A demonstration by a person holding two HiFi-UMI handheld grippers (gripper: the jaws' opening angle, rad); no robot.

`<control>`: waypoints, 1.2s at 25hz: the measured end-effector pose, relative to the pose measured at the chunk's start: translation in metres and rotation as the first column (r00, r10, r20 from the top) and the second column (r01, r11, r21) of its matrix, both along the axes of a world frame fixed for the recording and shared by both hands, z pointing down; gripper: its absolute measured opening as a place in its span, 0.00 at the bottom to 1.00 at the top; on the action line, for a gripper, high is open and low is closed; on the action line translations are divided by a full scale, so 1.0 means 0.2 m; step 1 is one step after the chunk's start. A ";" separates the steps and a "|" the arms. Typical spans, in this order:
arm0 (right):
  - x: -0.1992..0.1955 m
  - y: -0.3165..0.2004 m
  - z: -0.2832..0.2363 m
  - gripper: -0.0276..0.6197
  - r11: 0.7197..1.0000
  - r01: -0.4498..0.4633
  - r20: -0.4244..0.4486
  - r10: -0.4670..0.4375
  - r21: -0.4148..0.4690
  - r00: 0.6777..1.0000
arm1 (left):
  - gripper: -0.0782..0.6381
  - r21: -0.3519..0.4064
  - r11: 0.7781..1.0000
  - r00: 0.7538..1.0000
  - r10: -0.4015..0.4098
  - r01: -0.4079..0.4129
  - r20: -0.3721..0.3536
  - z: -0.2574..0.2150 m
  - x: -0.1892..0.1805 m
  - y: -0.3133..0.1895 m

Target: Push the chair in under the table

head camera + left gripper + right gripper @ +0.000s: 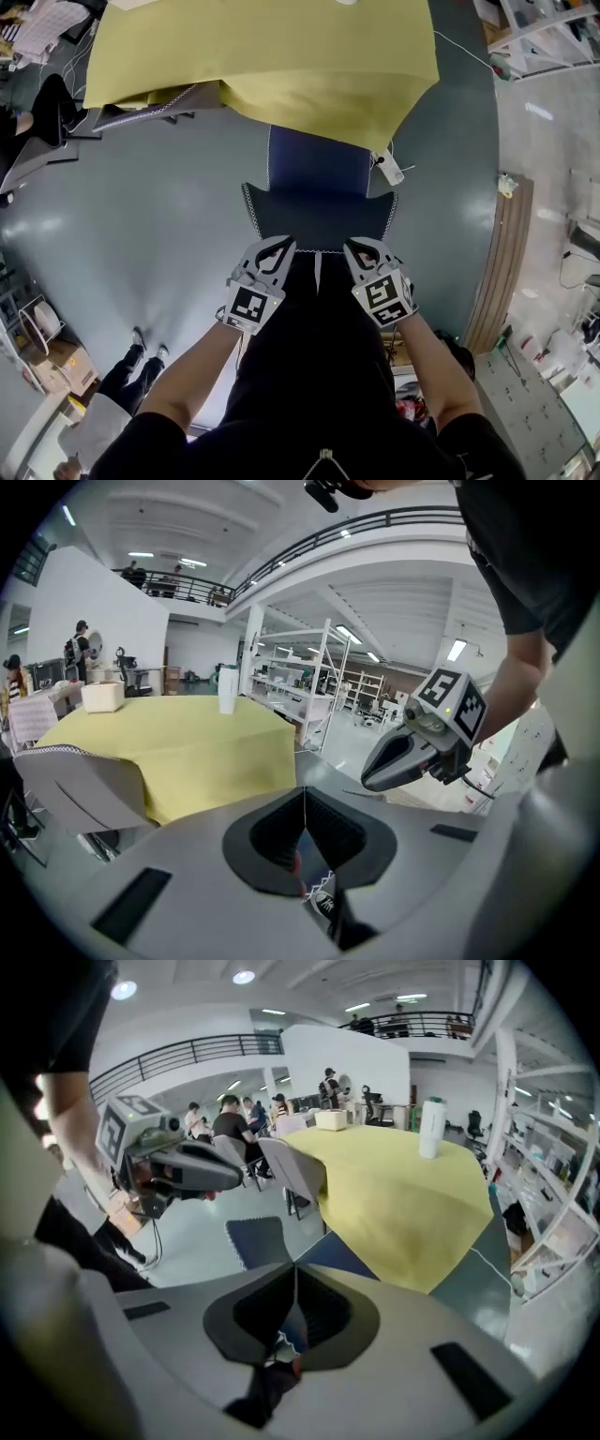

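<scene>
My left tongs (279, 246) and right tongs (362, 247) pressed together, empty | chair (319, 159) probably light, rigid | I'd push near backrest (319, 220) top, 2 points.

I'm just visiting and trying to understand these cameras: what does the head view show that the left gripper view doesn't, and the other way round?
Only the head view: the chair from above, with its blue seat reaching under the cloth's edge.

Only the left gripper view: a white cup and a white box on the tabletop, with shelving racks beyond.

Both: the yellow-covered table and the right gripper, shut.
</scene>
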State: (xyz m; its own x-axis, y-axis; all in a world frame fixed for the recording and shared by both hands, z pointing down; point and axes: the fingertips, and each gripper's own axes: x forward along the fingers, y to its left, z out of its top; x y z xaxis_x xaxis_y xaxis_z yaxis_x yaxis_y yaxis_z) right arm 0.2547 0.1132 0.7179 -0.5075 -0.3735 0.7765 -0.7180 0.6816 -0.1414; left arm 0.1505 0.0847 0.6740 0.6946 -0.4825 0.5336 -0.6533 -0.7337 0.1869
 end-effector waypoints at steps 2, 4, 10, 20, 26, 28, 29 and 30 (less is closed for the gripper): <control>-0.01 0.05 0.03 0.10 0.998 0.063 -0.048 -0.063 0.003 0.997 | 0.13 -0.009 1.000 0.999 0.026 -0.026 0.040 0.05 0.00 0.04; -0.03 0.09 0.05 0.24 0.995 0.101 -0.061 -0.102 -0.012 0.993 | 0.21 -0.009 0.998 0.994 0.063 -0.063 0.084 0.10 0.01 0.09; -0.04 0.16 0.13 0.34 0.985 0.162 -0.094 -0.167 -0.059 0.981 | 0.35 -0.037 0.989 0.967 0.150 -0.146 0.205 0.25 -0.01 0.18; 0.01 0.17 0.31 0.38 0.962 0.248 -0.258 -0.269 -0.111 0.928 | 0.42 -0.130 0.970 0.891 0.241 -0.206 0.384 0.51 -0.09 0.22; 0.02 0.19 0.40 0.38 0.948 0.296 -0.347 -0.319 -0.118 0.882 | 0.42 -0.127 0.960 0.857 0.281 -0.251 0.433 0.57 -0.08 0.22; 0.04 0.18 0.43 0.38 0.944 0.307 -0.365 -0.330 -0.122 0.870 | 0.42 -0.133 0.957 0.846 0.291 -0.259 0.447 0.57 -0.07 0.21; 0.04 0.18 0.44 0.38 0.943 0.309 -0.372 -0.332 -0.122 0.867 | 0.42 -0.136 0.956 0.842 0.293 -0.259 0.453 0.58 -0.07 0.20; 0.04 0.17 0.45 0.38 0.943 0.309 -0.374 -0.332 -0.122 0.866 | 0.42 -0.139 0.956 0.839 0.294 -0.259 0.457 0.59 -0.07 0.20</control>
State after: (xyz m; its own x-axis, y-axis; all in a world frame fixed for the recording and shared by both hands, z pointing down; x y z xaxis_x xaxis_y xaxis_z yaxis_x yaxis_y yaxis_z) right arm 0.2631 0.1480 0.8086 -0.2493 -0.1917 0.9493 -0.4664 0.8828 0.0558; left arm 0.1359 0.1245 0.7913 0.4527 -0.2580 0.8535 -0.4477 -0.8936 -0.0327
